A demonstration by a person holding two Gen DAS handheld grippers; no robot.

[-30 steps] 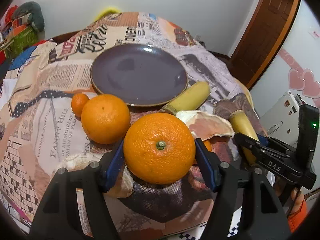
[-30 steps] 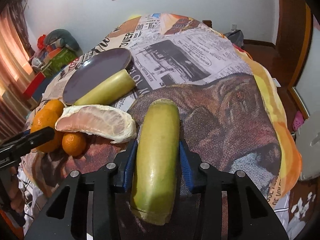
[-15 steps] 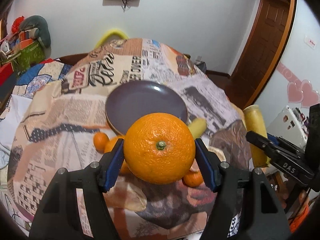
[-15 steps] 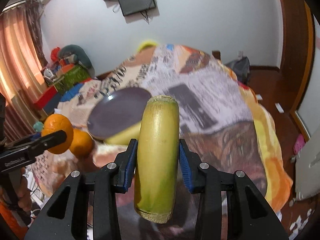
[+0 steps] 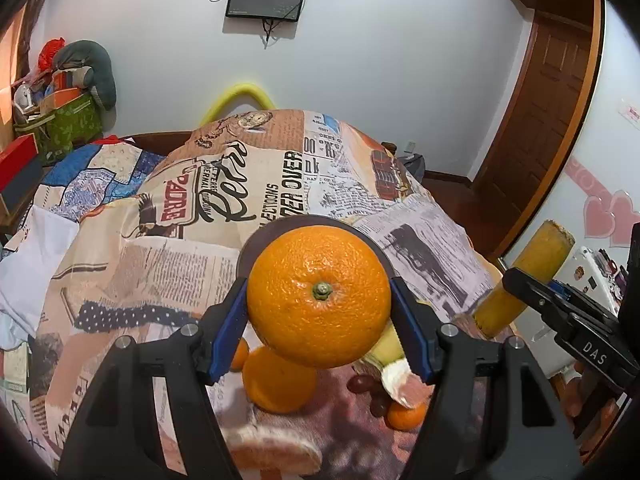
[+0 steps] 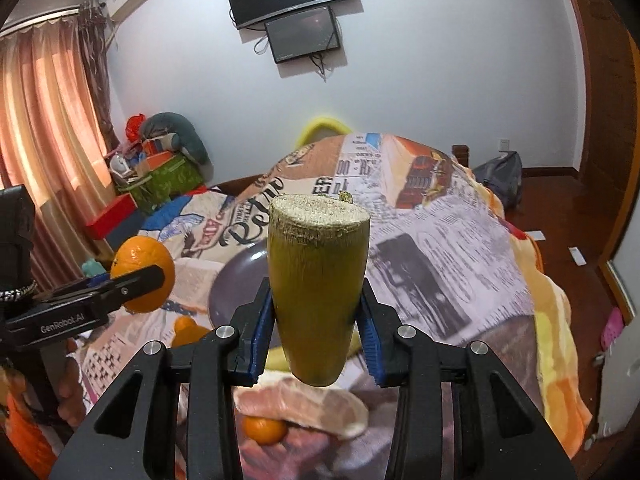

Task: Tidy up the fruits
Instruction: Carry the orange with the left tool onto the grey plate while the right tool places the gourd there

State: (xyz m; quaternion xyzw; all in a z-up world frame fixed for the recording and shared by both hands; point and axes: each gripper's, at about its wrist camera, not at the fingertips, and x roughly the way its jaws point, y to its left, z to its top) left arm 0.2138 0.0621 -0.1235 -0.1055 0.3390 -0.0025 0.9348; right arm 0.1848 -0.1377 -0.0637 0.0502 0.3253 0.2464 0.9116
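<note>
Between the blue pads of the left gripper [image 5: 320,330] sits a big orange [image 5: 319,297], clamped at its widest part with the stem end facing the camera and held in the air above the bed. The right gripper [image 6: 318,330] is clamped on a thick yellow-green stalk [image 6: 318,280], a cut piece that looks like sugarcane; it stands almost upright, rough cut end on top, and the pads hold it in its lower half.

Below both grippers, on the newspaper-print blanket [image 5: 160,264], the other fruits lie close together: a second orange [image 5: 276,380], a small mandarin [image 5: 404,416], a peeled pomelo piece [image 6: 304,404] and another yellow stalk, mostly hidden. A little farther lies the dark plate [image 6: 236,284], which looks empty as far as it can be seen, though the held fruits hide a part of it. Behind are the white wall and two screens [image 6: 298,12].

My judgement is that both fruits are being carried to the plate. To do it well, I would bring each one over the plate and lower it until it touches before the jaws go apart, because the orange can roll off the low rim. The stalk is better laid on its side near one edge, so that room stays for the rest. The two grippers should arrive one after the other to avoid a collision.
</note>
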